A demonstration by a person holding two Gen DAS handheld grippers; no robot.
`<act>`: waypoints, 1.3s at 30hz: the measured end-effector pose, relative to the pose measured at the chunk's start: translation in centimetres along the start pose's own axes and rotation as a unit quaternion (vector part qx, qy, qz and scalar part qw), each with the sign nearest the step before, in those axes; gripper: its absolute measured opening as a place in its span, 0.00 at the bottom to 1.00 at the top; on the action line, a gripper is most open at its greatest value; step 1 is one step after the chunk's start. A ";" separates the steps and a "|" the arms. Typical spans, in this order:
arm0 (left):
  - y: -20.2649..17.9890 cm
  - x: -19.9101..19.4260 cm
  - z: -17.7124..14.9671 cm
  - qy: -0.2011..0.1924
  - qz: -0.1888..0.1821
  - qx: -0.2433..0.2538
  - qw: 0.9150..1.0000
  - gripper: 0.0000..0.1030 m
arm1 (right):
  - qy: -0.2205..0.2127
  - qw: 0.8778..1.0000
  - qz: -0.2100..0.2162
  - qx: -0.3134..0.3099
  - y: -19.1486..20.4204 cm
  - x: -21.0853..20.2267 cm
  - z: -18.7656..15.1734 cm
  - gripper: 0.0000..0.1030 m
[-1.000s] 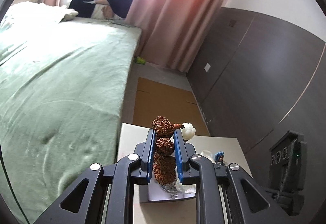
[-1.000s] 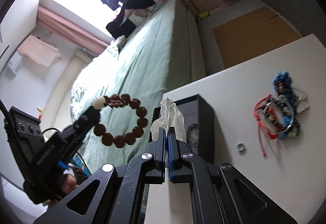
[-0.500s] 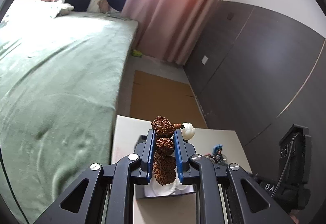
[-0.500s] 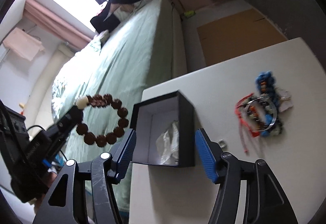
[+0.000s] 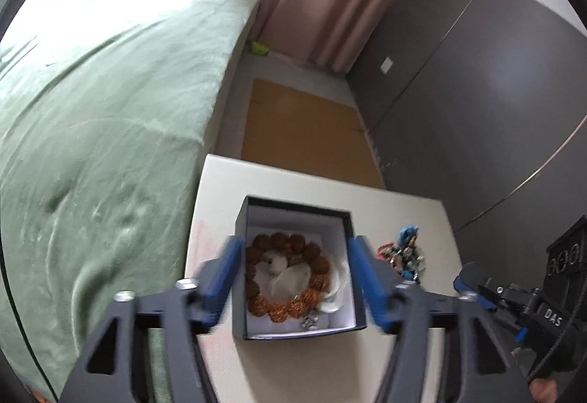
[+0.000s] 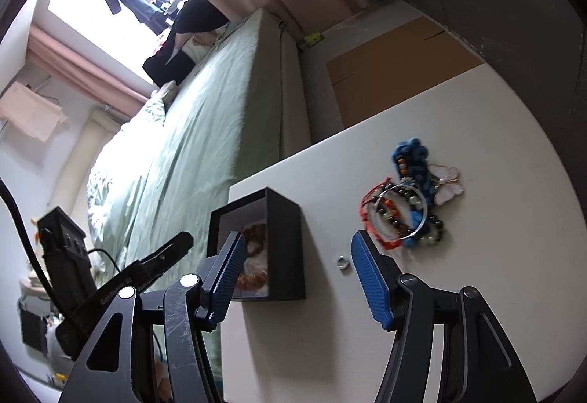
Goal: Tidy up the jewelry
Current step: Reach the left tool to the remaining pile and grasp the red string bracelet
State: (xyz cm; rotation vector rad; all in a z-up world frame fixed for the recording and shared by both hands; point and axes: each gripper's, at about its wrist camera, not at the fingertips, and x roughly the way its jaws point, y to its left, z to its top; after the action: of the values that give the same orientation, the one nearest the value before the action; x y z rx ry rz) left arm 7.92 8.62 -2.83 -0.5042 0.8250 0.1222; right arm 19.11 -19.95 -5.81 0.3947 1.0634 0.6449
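A black box (image 5: 350,223) with a white lining sits on the white table (image 5: 293,179). A brown bead bracelet (image 5: 264,304) lies inside it on white tissue (image 5: 290,274). My left gripper (image 5: 295,278) is open above the box, its blue fingers on either side. In the right wrist view the box (image 6: 284,238) stands left of centre with the bracelet (image 6: 255,232) showing inside. My right gripper (image 6: 299,274) is open and empty above the table. A pile of jewelry (image 6: 407,201) lies to the right, also in the left wrist view (image 5: 403,252). A small ring (image 6: 342,260) lies between box and pile.
A green bed (image 5: 102,109) runs along the table's left edge. Brown cardboard (image 5: 301,131) lies on the floor beyond the table. Dark wall panels (image 5: 477,91) stand to the right. The other gripper's body shows at the lower right (image 5: 532,307) and lower left (image 6: 110,285).
My left gripper has opened and let the brown bead bracelet go into the box. My right gripper let go of the white tissue, which now lies in the box, and stays open.
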 end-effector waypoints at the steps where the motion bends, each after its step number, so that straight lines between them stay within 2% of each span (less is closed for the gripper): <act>1: 0.0 -0.3 0.0 -0.008 -0.001 -0.001 1.000 0.67 | -0.004 1.000 0.000 0.002 -0.1 -0.2 0.1 0.59; 8: -1.1 0.0 -0.4 0.000 -0.019 0.010 1.000 0.67 | -0.015 1.000 -0.006 0.014 -1.2 -1.6 0.4 0.59; 18: -6.0 1.1 -1.9 0.016 -0.044 0.066 0.997 0.67 | -0.012 0.999 -0.029 0.029 -3.6 -3.3 0.7 0.59; 23: -8.7 2.0 -2.7 0.036 -0.058 0.085 0.994 0.67 | -0.012 0.998 -0.038 0.044 -5.6 -4.3 1.0 0.59; 25: -9.7 2.8 -2.7 0.049 -0.062 0.084 0.993 0.64 | -0.013 0.998 -0.037 0.055 -6.4 -4.7 1.3 0.59; 30: -12.1 5.1 -3.2 0.085 -0.049 0.085 0.992 0.45 | -0.008 0.995 -0.043 0.094 -9.0 -5.1 1.8 0.59; 33: -13.2 6.3 -3.2 0.101 -0.035 0.093 0.990 0.41 | -0.006 0.992 -0.046 0.114 -10.4 -5.6 2.0 0.59; 39: -14.3 8.8 -3.7 0.132 -0.005 0.092 0.987 0.32 | -0.010 0.992 -0.052 0.114 -12.2 -7.3 2.4 0.59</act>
State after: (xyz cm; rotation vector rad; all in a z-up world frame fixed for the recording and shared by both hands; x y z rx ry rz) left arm 15.63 -6.44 -5.91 -0.3548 1.0823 -0.0312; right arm 22.41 -33.91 -6.95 0.5398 1.1341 0.4272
